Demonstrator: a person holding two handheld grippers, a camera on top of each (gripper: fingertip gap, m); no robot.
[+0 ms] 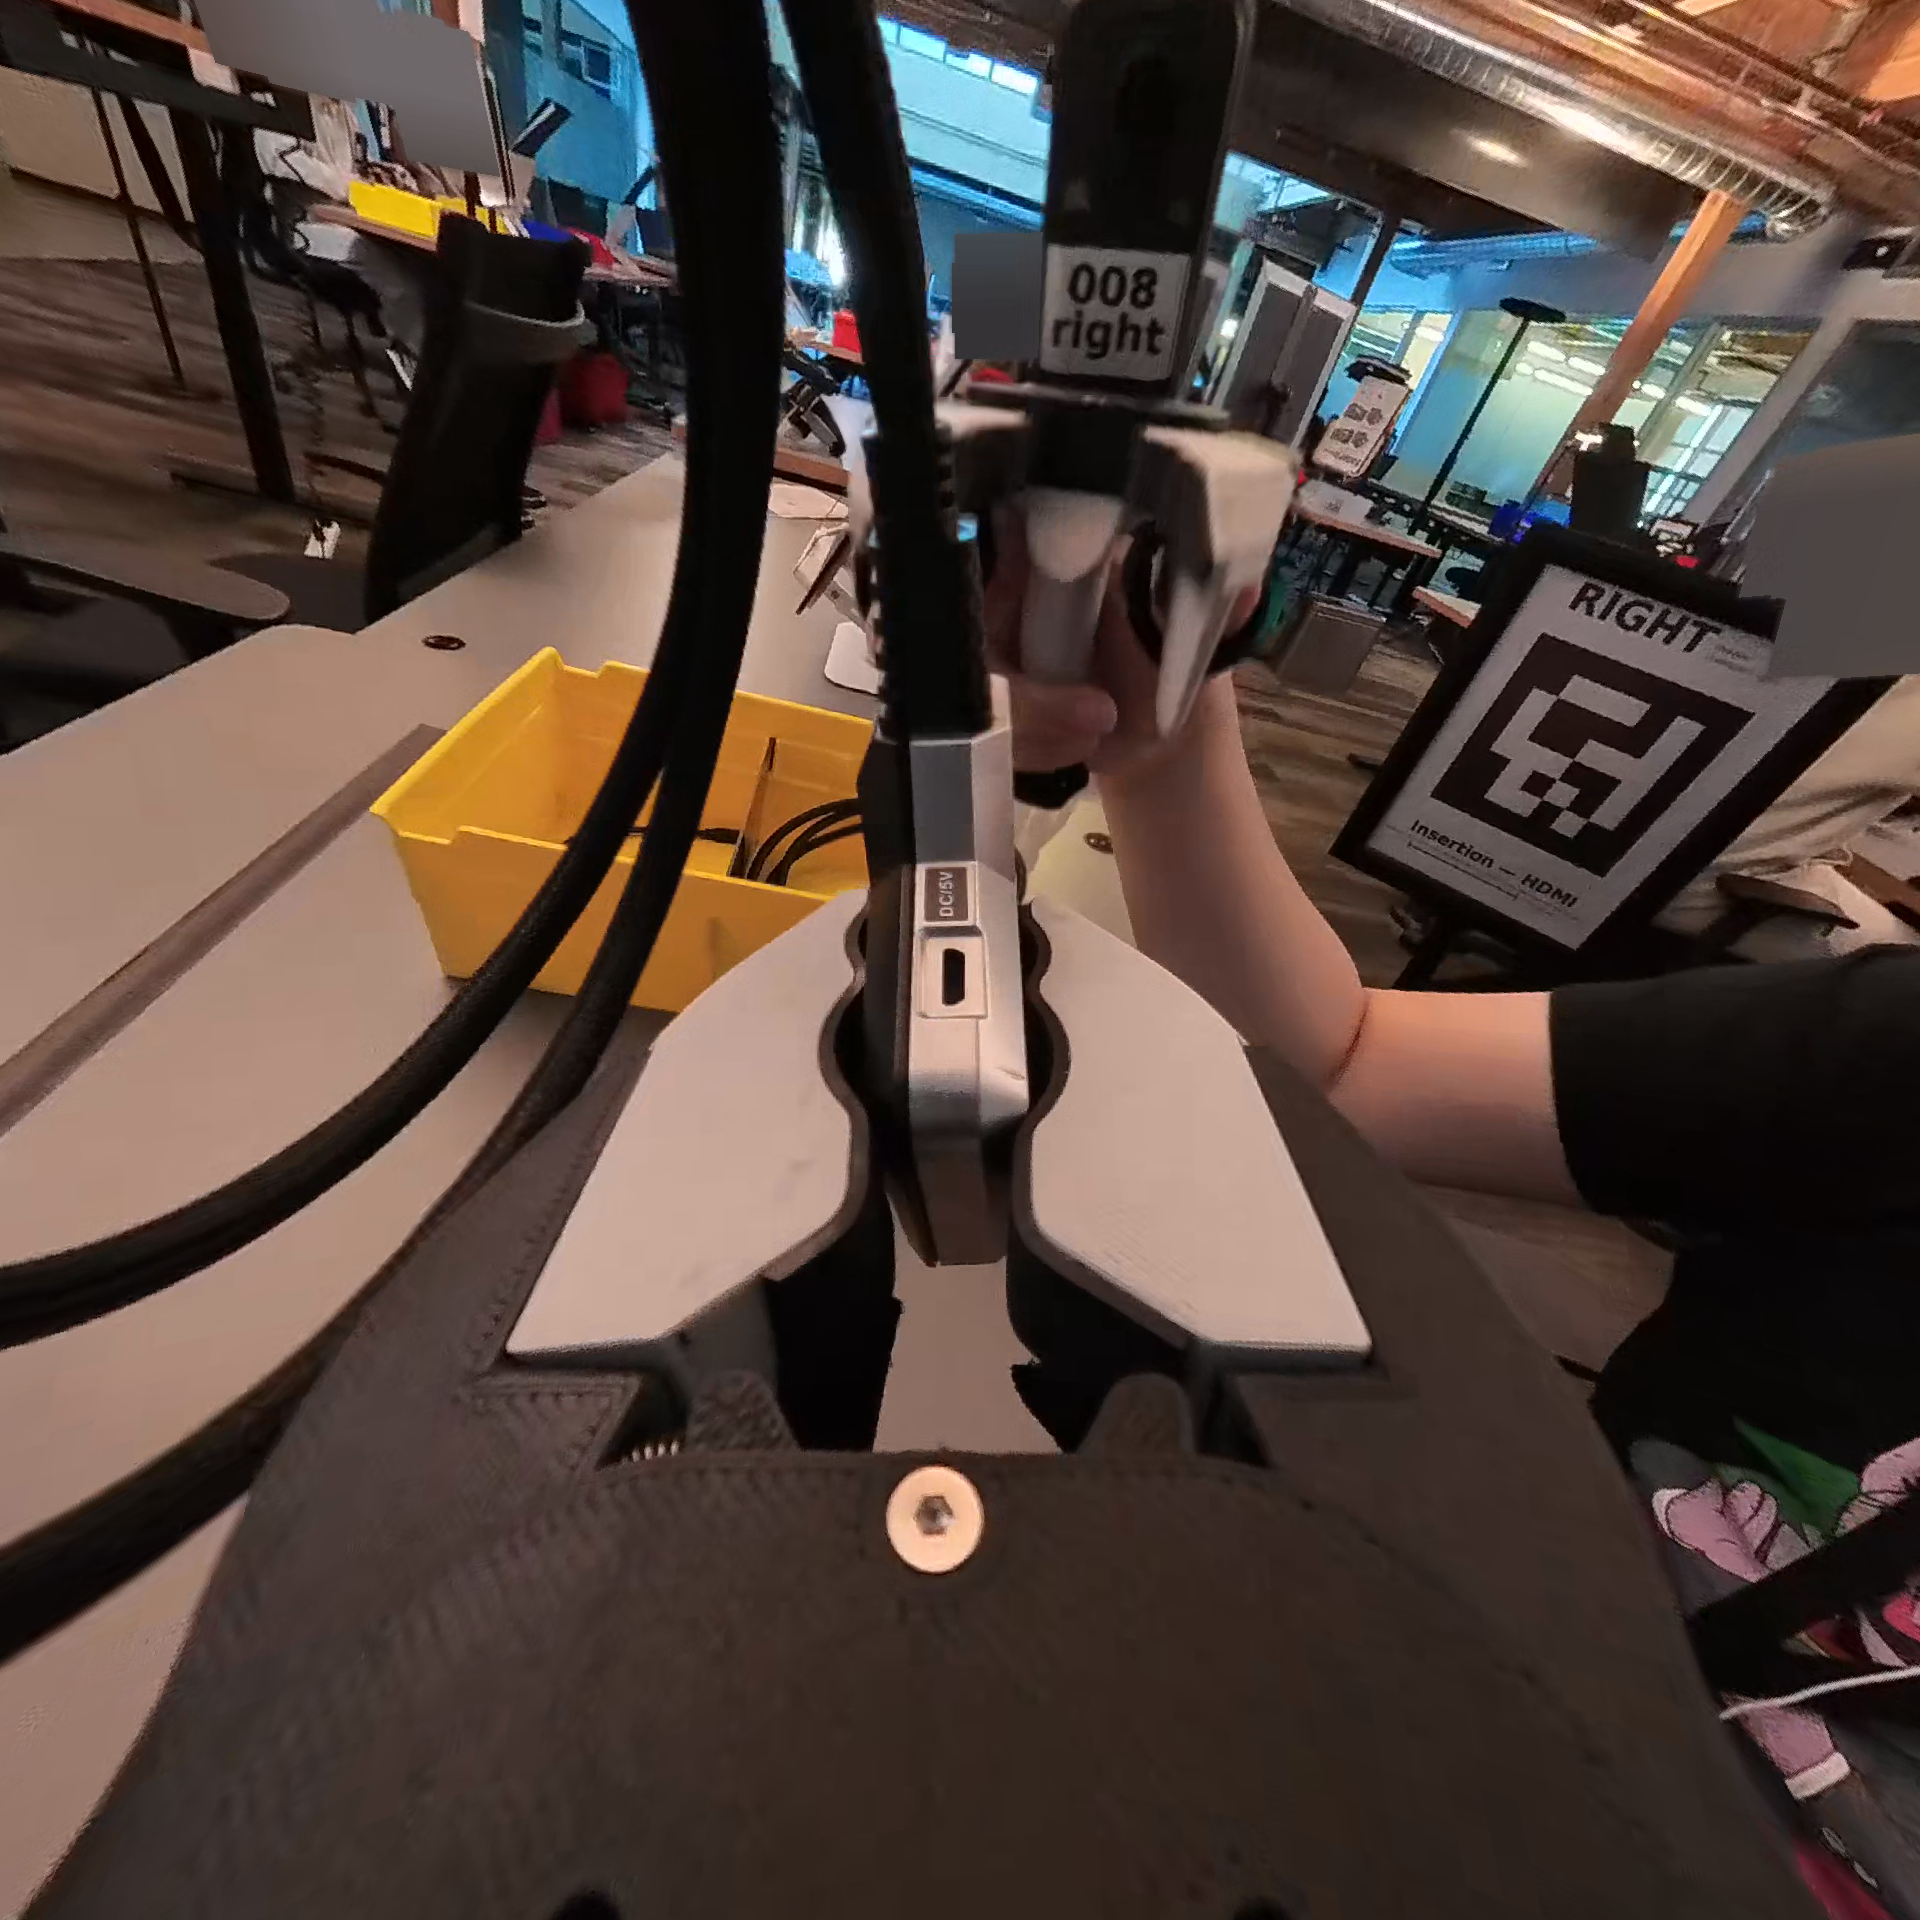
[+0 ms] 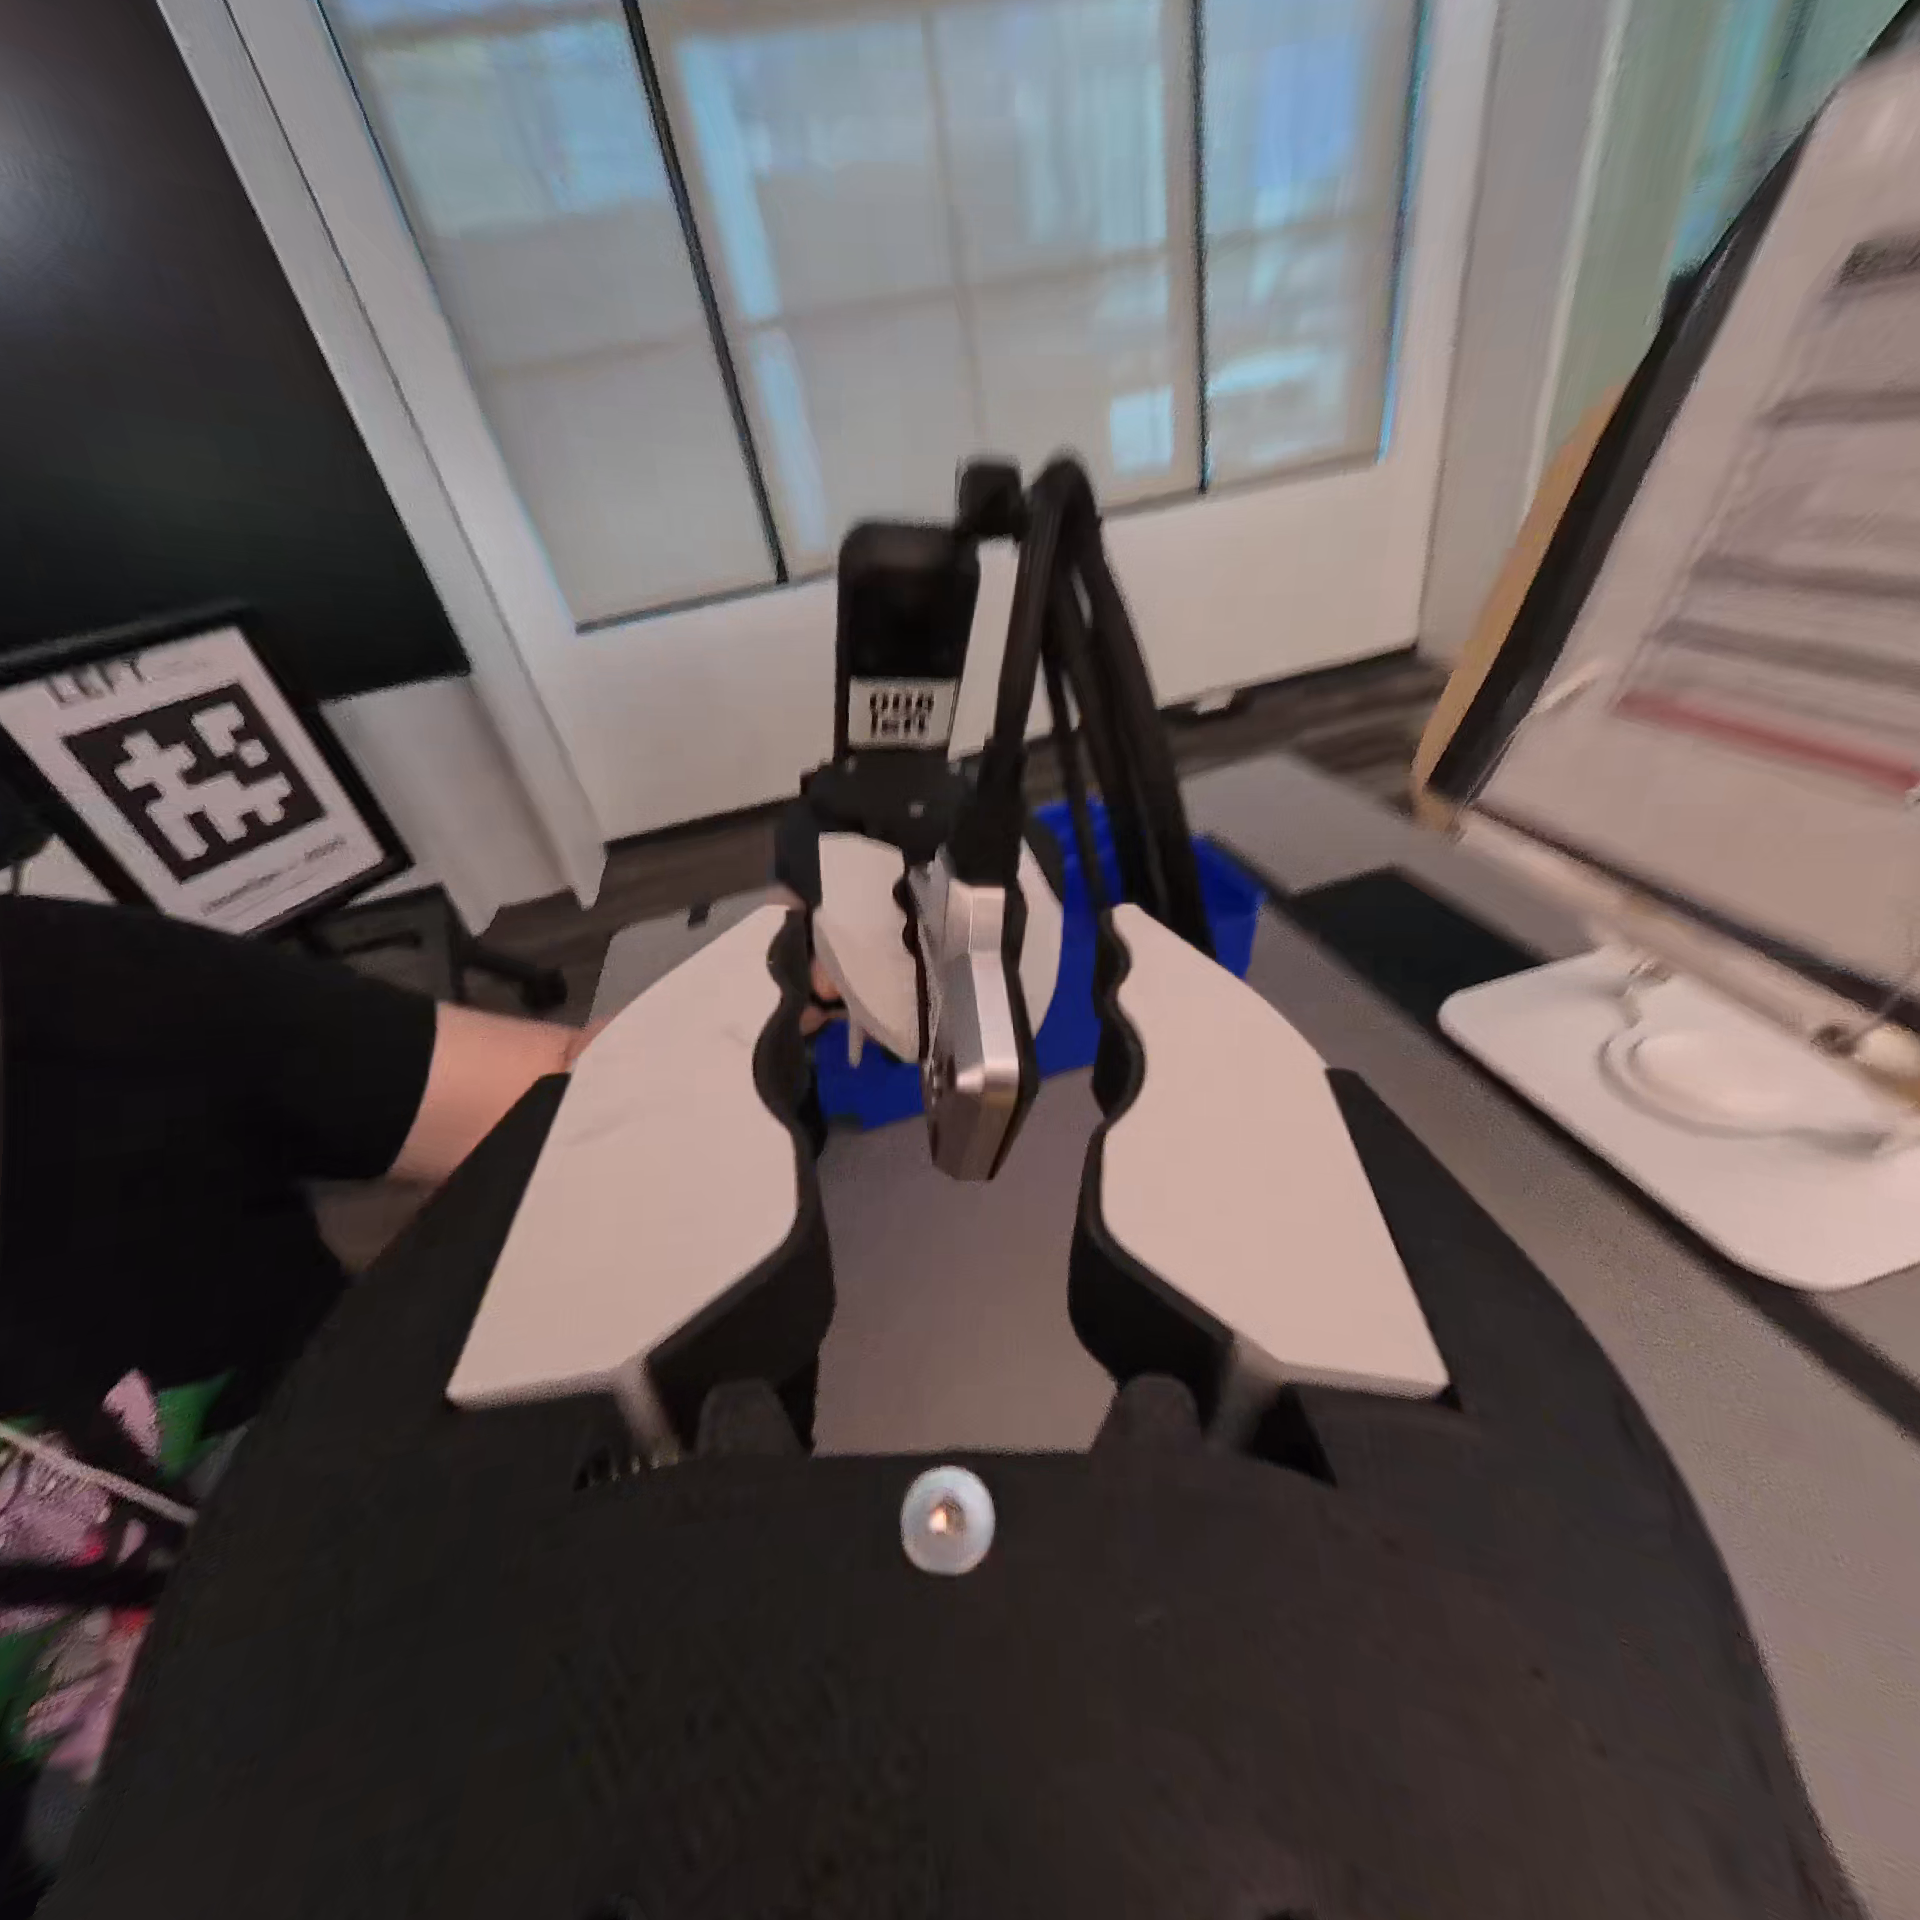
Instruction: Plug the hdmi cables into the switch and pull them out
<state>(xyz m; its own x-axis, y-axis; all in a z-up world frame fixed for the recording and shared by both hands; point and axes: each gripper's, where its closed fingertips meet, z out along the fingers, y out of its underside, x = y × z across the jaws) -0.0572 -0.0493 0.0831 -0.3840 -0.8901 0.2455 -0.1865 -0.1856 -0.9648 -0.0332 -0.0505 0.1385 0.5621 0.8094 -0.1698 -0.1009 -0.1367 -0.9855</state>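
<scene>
My left gripper point(image 1: 945, 935) is shut on the silver HDMI switch point(image 1: 961, 1039) and holds it on edge above the table. A black HDMI cable point(image 1: 914, 499) is plugged into the switch's far end and rises upward. A second black braided cable point(image 1: 717, 520) loops down to the left onto the table. My right gripper point(image 2: 951, 935) is open and empty, just short of the switch point(image 2: 977, 1049). In the left wrist view it point(image 1: 1122, 675) hovers beyond the switch, to the right of the plugged cable. The cables point(image 2: 1101, 665) arch up behind the switch.
A yellow bin point(image 1: 540, 894) holding cables sits on the grey table point(image 1: 208, 935), left of the switch. A blue bin point(image 2: 1226, 894) stands behind the left gripper. A white monitor stand point(image 2: 1662, 1143) is at the right. Framed marker signs point(image 1: 1590, 748) point(image 2: 208, 779) stand off the table. The person's arm point(image 1: 1247, 935) reaches in. Spacing between my two grippers at the tips: around 6 cm.
</scene>
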